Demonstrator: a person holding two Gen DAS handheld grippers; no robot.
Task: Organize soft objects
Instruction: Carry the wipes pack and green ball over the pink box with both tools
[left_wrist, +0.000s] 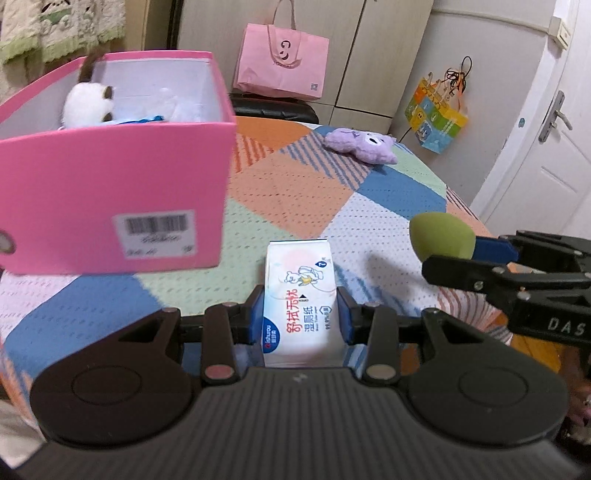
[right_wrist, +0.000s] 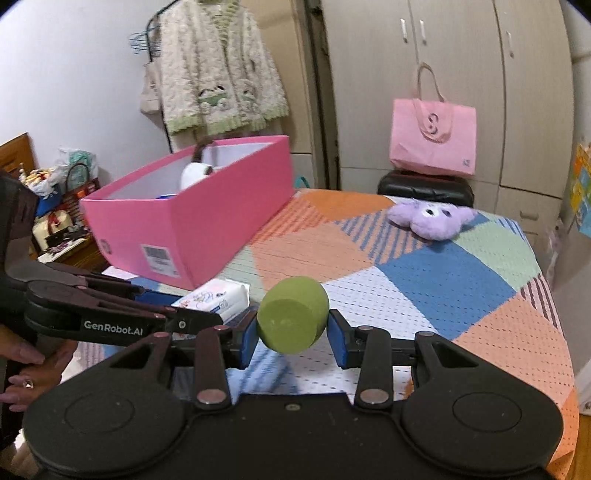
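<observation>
I am seeing a white wet-wipe pack (left_wrist: 301, 306) lying lengthwise between my left pads and a green egg-shaped sponge (right_wrist: 293, 320) sitting pinched between my right pads. A white plush toy (left_wrist: 88, 104) is resting inside the open pink box (left_wrist: 118, 192), while a purple plush (left_wrist: 364, 144) is lying flat on the patchwork cover, well apart.

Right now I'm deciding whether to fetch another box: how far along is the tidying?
Done: a white plush toy already sits in the pink box. In hand: the left claw is clamped on a wet-wipes pack, and the right claw on a green sponge. Left: the purple plush lies on the bedspread, untouched.
</observation>
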